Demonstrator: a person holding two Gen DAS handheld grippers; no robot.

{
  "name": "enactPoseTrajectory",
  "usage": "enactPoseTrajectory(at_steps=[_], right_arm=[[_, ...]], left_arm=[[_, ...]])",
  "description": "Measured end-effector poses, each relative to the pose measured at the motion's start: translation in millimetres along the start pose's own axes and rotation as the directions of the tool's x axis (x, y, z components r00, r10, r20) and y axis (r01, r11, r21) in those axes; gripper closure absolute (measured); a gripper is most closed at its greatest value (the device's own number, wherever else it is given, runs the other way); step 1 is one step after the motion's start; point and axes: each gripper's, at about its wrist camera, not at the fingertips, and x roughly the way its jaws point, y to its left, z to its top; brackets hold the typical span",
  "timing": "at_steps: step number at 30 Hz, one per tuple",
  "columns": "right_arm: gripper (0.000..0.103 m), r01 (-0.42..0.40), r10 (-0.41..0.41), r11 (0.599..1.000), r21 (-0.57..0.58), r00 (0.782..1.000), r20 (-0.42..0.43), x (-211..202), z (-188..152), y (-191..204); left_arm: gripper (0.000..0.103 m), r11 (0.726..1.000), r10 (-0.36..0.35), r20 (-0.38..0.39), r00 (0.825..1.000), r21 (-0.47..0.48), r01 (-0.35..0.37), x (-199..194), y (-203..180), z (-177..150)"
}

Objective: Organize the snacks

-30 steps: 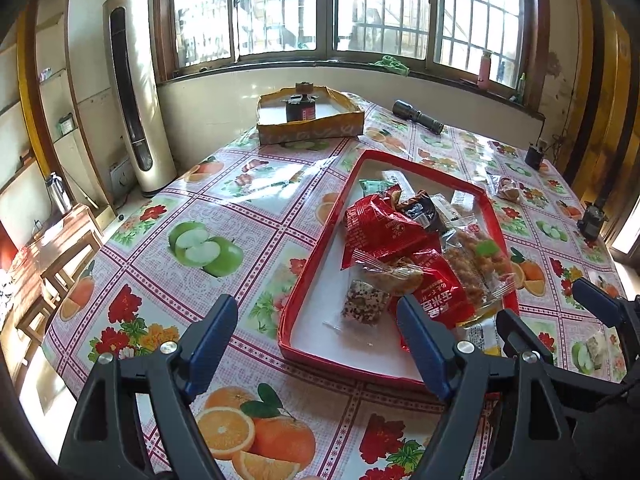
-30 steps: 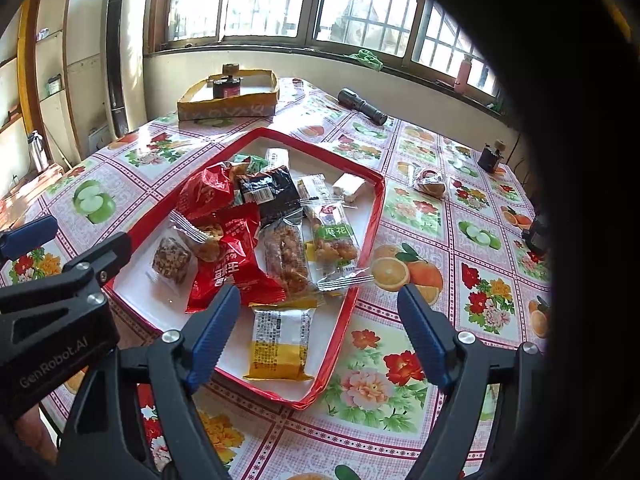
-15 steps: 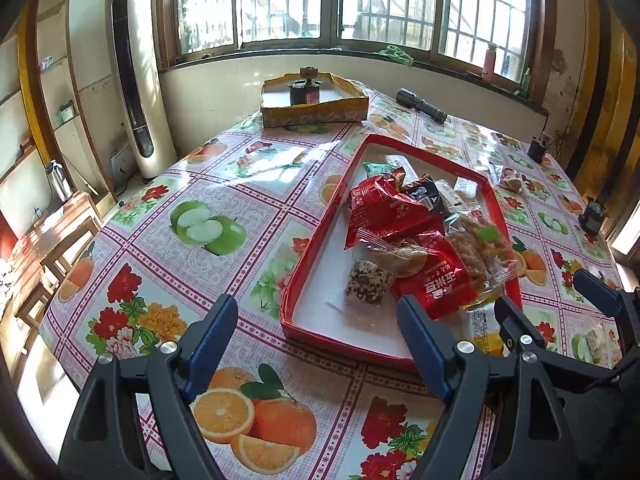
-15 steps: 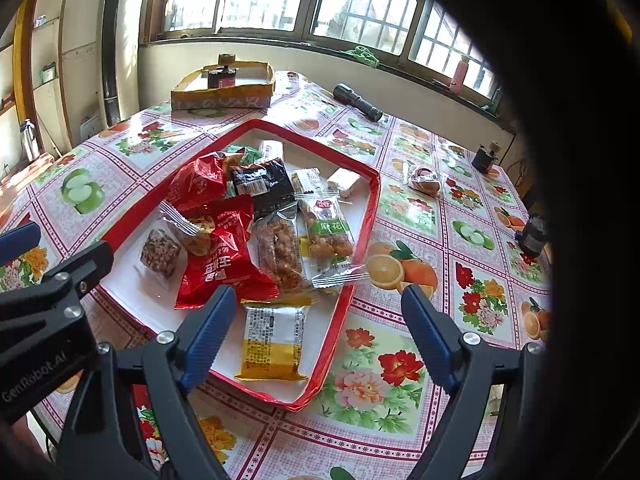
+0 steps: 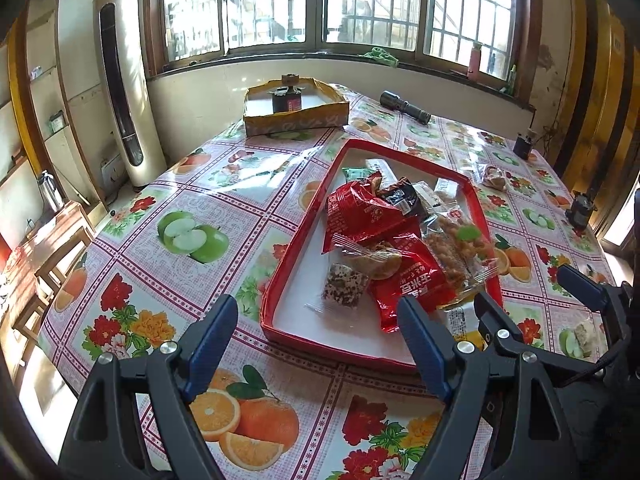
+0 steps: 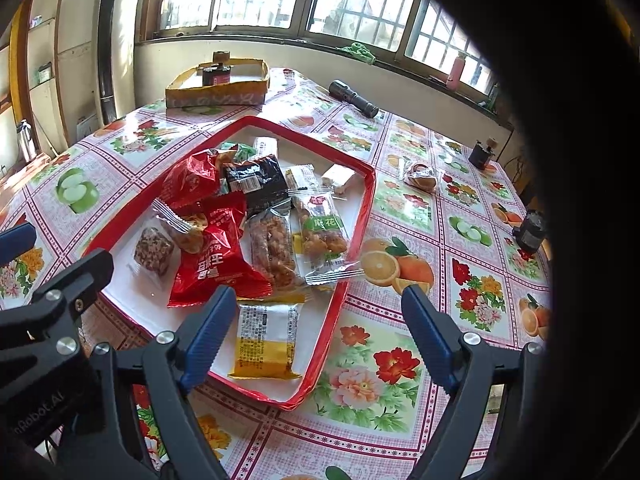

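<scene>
Several wrapped snacks are being viewed in a loose heap inside the red tray, which is lying on the flower-and-fruit patterned tabletop. Both tools are being held apart and empty: the right tool is hovering over the tray's near corner, the left tool over the tray's near edge and the bare cloth beside it.

Directly between the right tool's fingers, the yellow packet is lying flat and alone, clear of the heap. Just beyond the tool, the red foil bag is overlapping a clear-wrapped grain bar and two clear packs of fried twists. One round wrapped cake is lying outside the tray, well beyond and to the right.

Handling, judged: all packets are being taken as light, thin-filmed and slippery; the foil bag is probably air-puffed and yielding, the twists and grain bar brittle under squeeze. A hold across the yellow packet's short width, mid-body, is being favoured; crimped end seals are offering a safer pinch on the fragile packs. Overlapped items are likely to drag neighbours along.
</scene>
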Motion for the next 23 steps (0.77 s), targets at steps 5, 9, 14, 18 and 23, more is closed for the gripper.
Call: enactPoseTrajectory(at_steps=[5, 9, 14, 18, 23], right_arm=[[0.018, -0.001, 0.001, 1.000, 0.002, 1.000, -0.001, 0.5, 0.5, -0.8], [0.018, 0.001, -0.001, 1.000, 0.003, 1.000, -0.005, 1.7, 0.6, -1.5], [0.018, 0.001, -0.001, 1.000, 0.004, 1.000, -0.006, 3.4, 1.8, -2.8], [0.018, 0.002, -0.002, 1.000, 0.004, 1.000, -0.005, 3.6, 1.9, -2.6], [0.018, 0.000, 0.000, 1.000, 0.011, 1.000, -0.005, 4.8, 3.2, -5.8]], left_arm=[[0.021, 1.000, 0.017, 0.012, 1.000, 0.017, -0.017, -0.6, -2.8, 0.4], [0.021, 1.000, 0.008, 0.001, 1.000, 0.011, -0.008, 2.3, -1.5, 1.4], [0.020, 1.000, 0.013, 0.009, 1.000, 0.019, -0.014, 1.2, -3.7, 2.8], [0.020, 1.000, 0.014, 0.007, 1.000, 0.022, -0.014, 1.3, -4.9, 3.3], [0.020, 0.999, 0.024, 0.013, 1.000, 0.027, -0.025, 2.0, -5.5, 5.0]])
